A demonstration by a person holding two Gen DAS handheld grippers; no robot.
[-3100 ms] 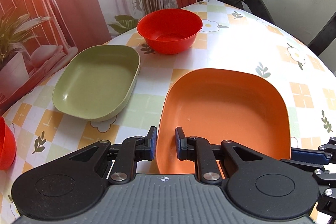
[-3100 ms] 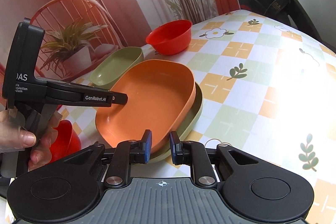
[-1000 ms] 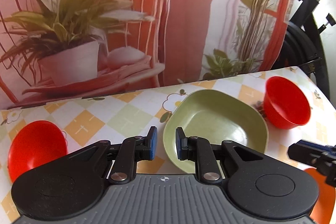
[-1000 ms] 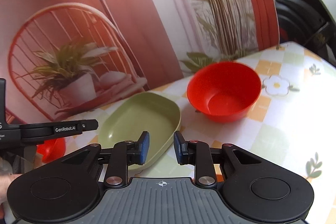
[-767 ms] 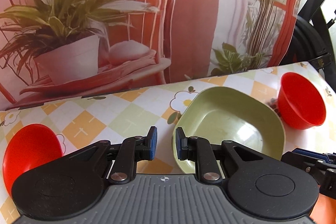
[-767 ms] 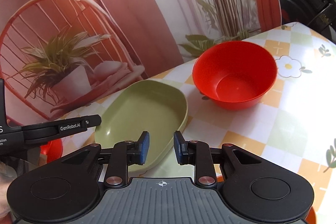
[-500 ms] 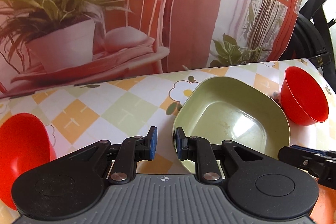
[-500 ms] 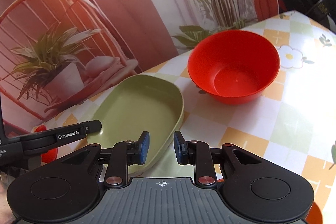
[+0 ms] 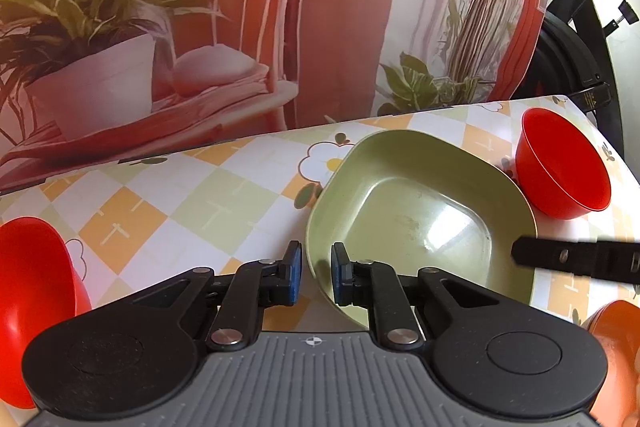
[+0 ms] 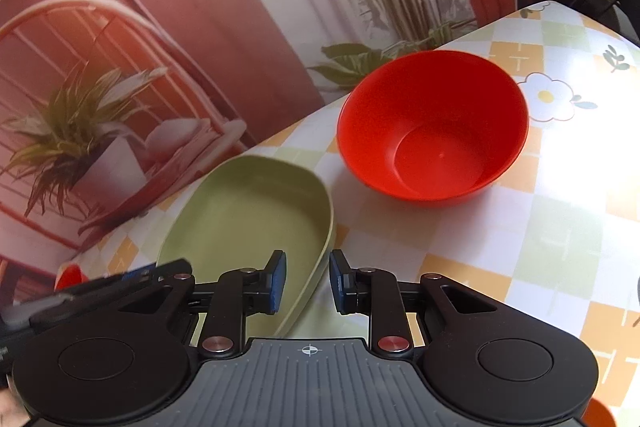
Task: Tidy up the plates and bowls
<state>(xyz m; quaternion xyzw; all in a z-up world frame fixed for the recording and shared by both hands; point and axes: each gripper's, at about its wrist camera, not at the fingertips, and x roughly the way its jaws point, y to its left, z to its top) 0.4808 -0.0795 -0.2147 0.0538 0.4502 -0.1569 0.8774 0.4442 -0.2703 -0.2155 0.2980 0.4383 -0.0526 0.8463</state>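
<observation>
With both claws straddling its rim, the green plate (image 9: 416, 215) rests on the table (image 9: 188, 203).
The left claw (image 9: 313, 277) and the right claw (image 10: 305, 281), narrowly parted, bracket opposite edges, probably for lifting; red bowl (image 10: 434, 125) sits just beside it.

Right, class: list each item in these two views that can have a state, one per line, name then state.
Green plate: upright, empty, on the table.
Red bowl: upright, empty, beside the green plate.
Second red bowl: at the left edge, contents not visible.
Left hand-held gripper: open, straddling the green plate's rim.
Right hand-held gripper: open, straddling the rim.
</observation>
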